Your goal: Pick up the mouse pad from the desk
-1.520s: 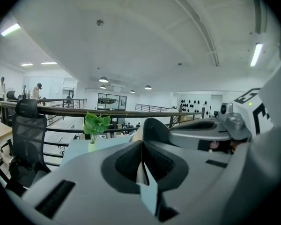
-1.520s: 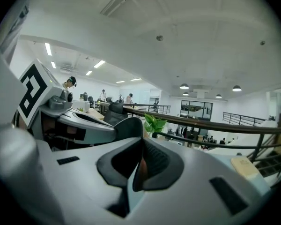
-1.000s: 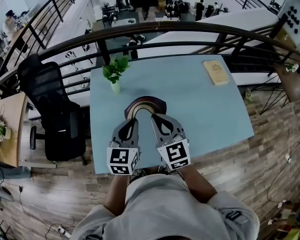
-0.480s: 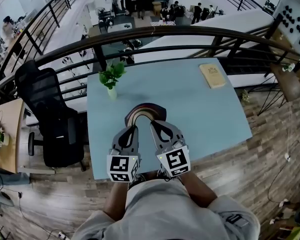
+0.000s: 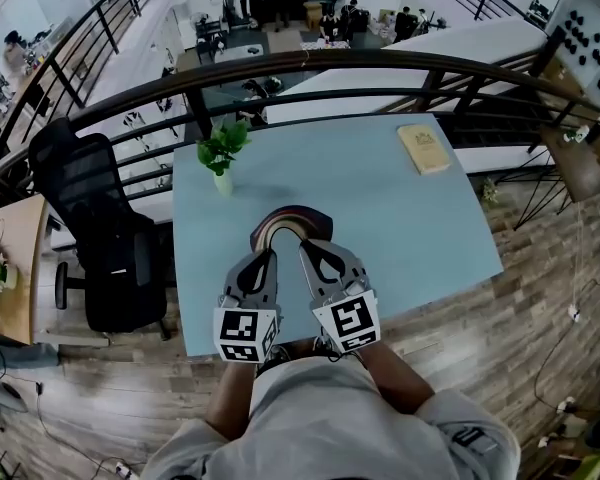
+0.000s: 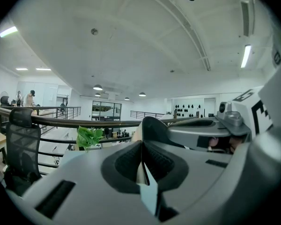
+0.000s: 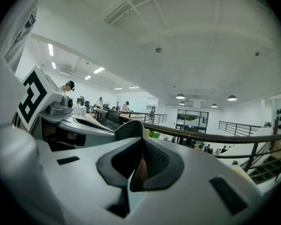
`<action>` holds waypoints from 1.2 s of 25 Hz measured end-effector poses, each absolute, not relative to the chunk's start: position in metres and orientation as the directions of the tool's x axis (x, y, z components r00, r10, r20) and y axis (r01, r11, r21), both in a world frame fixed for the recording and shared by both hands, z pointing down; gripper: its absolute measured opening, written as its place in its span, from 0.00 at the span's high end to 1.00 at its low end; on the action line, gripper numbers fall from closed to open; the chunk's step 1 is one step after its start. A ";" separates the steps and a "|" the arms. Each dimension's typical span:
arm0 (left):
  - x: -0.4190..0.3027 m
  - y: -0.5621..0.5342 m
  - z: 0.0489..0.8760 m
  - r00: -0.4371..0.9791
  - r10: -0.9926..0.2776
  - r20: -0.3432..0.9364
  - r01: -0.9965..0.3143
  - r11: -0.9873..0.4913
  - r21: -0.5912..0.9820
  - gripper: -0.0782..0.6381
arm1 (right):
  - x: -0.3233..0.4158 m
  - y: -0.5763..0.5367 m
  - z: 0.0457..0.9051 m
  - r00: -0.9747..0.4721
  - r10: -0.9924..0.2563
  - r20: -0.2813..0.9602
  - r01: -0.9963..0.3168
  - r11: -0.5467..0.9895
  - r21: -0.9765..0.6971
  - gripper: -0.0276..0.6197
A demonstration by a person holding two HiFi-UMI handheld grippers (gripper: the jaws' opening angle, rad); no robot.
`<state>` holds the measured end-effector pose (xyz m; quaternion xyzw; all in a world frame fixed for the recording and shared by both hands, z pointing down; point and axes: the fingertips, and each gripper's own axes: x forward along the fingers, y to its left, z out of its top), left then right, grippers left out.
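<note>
Near six o'clock on the tabletop (image 5: pixel 400 218), the mouse pad (image 5: pixel 292 218) arches up between the left claw (image 5: pixel 263 253) and the right claw (image 5: pixel 311 247). Each is clenched on a thin near edge. Such shallow bites could slip if the claws pull apart, dropping the pad.

- The mouse pad (image 5: pixel 292 220) is sitting over the table (image 5: pixel 420 233), between the left claw (image 5: pixel 264 240) and the right claw (image 5: pixel 313 242).
- The plant (image 5: pixel 222 152) is standing on the table, behind and left of the mouse pad.
- The book (image 5: pixel 424 149) is lying behind and well right of the mouse pad.
- The chair (image 5: pixel 100 228) is standing well left of the mouse pad, off the table.
- The railing (image 5: pixel 380 63) is running behind the mouse pad.
</note>
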<state>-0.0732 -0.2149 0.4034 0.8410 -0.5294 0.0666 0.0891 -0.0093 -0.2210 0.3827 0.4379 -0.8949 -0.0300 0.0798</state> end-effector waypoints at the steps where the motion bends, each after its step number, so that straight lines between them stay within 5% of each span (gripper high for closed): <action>1: -0.073 -0.215 0.403 0.431 -0.878 0.207 -0.902 -0.424 0.079 0.86 | -0.009 -0.221 0.382 -0.604 -0.788 0.118 -0.778 0.615 0.127 0.93; 30: -0.058 -0.200 0.408 0.446 -0.867 0.222 -0.895 -0.440 0.077 0.86 | 0.004 -0.210 0.387 -0.592 -0.796 0.128 -0.789 0.604 0.113 0.93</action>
